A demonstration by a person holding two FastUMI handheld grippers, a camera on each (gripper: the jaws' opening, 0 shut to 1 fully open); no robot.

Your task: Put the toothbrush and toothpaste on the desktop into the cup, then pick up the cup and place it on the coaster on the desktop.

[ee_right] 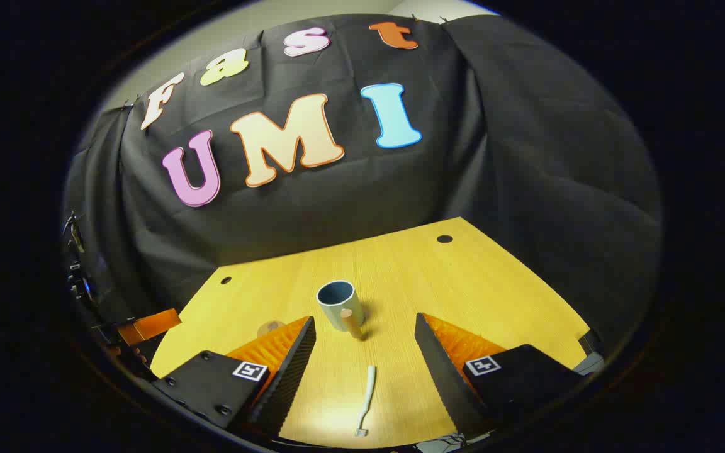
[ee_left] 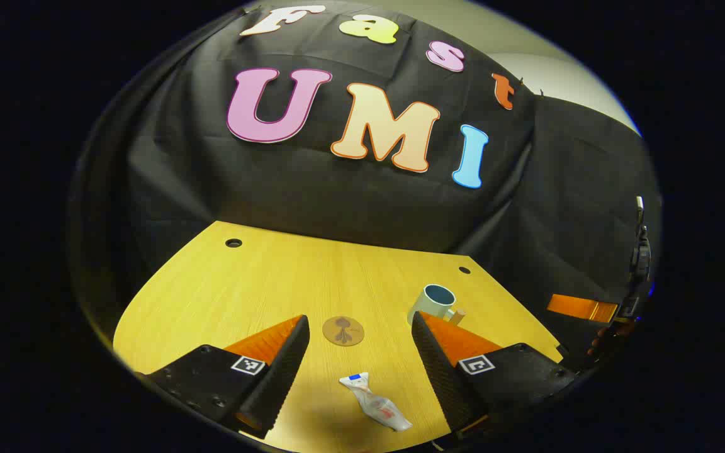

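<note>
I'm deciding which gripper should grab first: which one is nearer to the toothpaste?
Left. The toothpaste lies on the desk between the open fingers of the left gripper. The right gripper, also open, is poised over the toothbrush instead.

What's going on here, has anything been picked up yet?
Nothing is held yet. The left gripper is open above the toothpaste, which lies flat on the desktop just in front of the coaster. The right gripper is open over the toothbrush, also lying flat. The cup stands upright and empty beyond it, off the coaster.
</note>
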